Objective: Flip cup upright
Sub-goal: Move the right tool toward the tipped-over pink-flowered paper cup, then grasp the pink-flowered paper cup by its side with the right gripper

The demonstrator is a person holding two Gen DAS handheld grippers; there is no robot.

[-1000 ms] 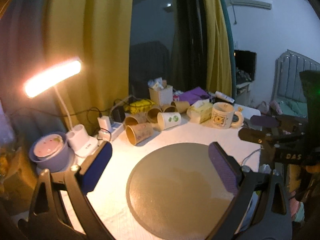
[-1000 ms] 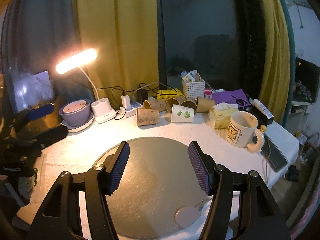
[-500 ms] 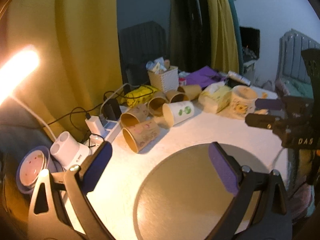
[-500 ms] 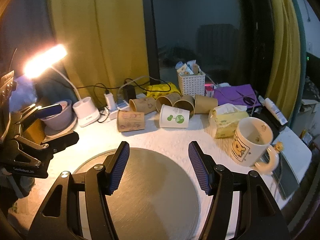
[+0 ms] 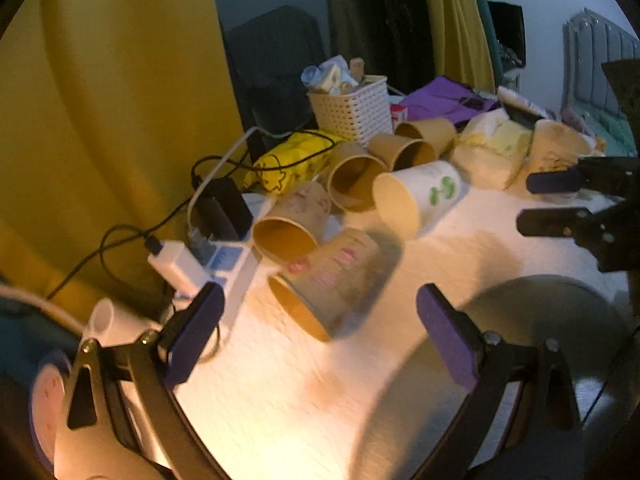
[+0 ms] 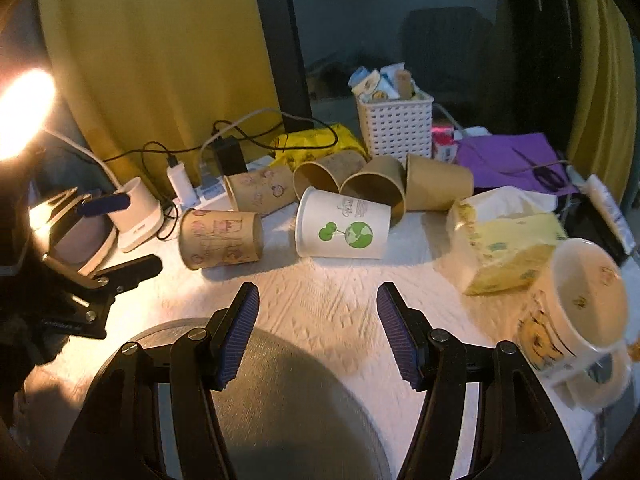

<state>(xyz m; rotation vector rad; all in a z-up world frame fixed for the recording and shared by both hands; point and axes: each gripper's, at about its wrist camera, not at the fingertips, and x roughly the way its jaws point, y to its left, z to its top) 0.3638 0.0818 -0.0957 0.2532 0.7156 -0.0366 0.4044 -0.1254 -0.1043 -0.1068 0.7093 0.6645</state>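
So the patterned paper cup (image 5: 332, 276) lies on its side, long axis flat along the table (image 6: 332, 300), mouth facing the left gripper (image 5: 316, 324). Both that and the right gripper (image 6: 318, 332) are spread wide, holding nothing.

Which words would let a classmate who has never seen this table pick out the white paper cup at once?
Start at the white lattice basket by the dark window, then drop toward the camera to the huddle of paper cups lying on their sides. The white paper cup lies in front of the plain brown ones; it alone is white and carries a green tree-and-globe print.

A bedroom: yellow curtains (image 6: 160, 60), padded headboard (image 5: 600, 64).
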